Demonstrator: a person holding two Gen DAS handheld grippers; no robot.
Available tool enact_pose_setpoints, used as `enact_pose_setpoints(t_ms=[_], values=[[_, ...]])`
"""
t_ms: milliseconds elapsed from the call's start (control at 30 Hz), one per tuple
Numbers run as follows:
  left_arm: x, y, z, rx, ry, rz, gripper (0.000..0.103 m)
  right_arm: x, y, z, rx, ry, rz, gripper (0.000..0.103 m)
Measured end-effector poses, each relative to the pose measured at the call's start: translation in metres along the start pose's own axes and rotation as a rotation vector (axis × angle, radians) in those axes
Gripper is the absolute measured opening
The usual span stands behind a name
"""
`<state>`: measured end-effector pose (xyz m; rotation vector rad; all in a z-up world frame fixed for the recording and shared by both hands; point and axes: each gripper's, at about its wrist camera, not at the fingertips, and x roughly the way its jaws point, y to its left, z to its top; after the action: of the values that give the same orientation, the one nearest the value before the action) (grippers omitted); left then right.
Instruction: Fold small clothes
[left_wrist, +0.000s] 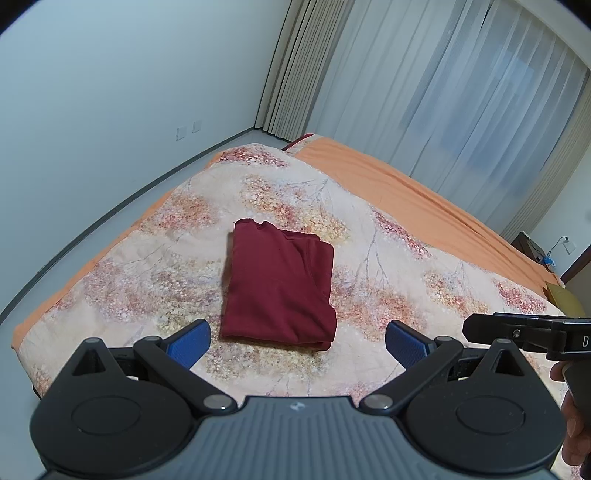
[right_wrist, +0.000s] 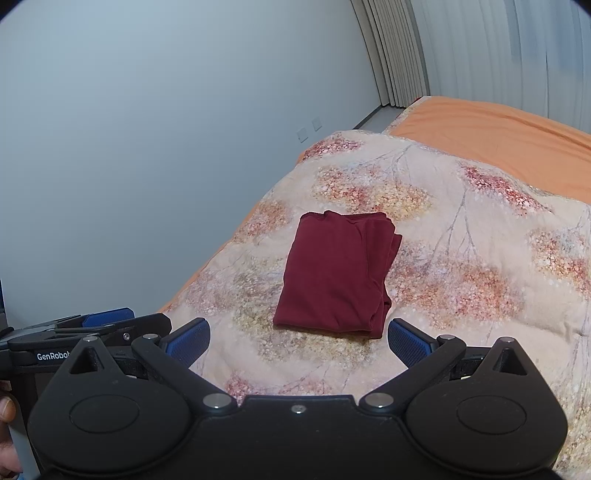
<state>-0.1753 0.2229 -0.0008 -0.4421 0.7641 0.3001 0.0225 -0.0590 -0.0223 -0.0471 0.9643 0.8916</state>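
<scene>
Bedroom, plain wall (left_wrist: 110, 92) on the far left, floor strip beneath it.

Left tongs (left_wrist: 297, 341) — blue pads (left_wrist: 188, 343) spread wide, nothing between them. Held above the near edge of the bed, clear of the cloth.

Centre: dark red garment (left_wrist: 279, 286) lying on the floral quilt (left_wrist: 147, 266). It sits as a compact rectangle, several layers stacked; layered edges show along its right side, and a neckline-like notch shows at the far edge. Near edge reads as a clean fold. Neither tool touches it. From the right wrist view the same garment (right_wrist: 334, 273) looks just as settled, with slightly uneven layer ends at its right corner.

Right tongs (right_wrist: 299, 341) — also spread wide, empty, hovering short of the garment's near edge. The left tool's body shows at the left margin of that view, side by side with this one.

Further right: orange sheet (left_wrist: 406, 192) past the quilt, then curtains (left_wrist: 461, 92) along the window wall.

Progress, as judged: the folding of this piece looks essentially finished — a small, flat packet with both tools off it. What may remain is tidying the loose layer ends on the right, or setting the packet aside. No other garment to fold is visible in either view.
</scene>
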Motion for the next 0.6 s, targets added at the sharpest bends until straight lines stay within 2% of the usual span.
enact_pose_setpoints(t_ms=[600], values=[[0.0020,-0.0006,0.0016,-0.008,0.004,-0.007,0.103,0.0002,-0.0010,0.0015,0.004,0.003,-0.003,0.102]])
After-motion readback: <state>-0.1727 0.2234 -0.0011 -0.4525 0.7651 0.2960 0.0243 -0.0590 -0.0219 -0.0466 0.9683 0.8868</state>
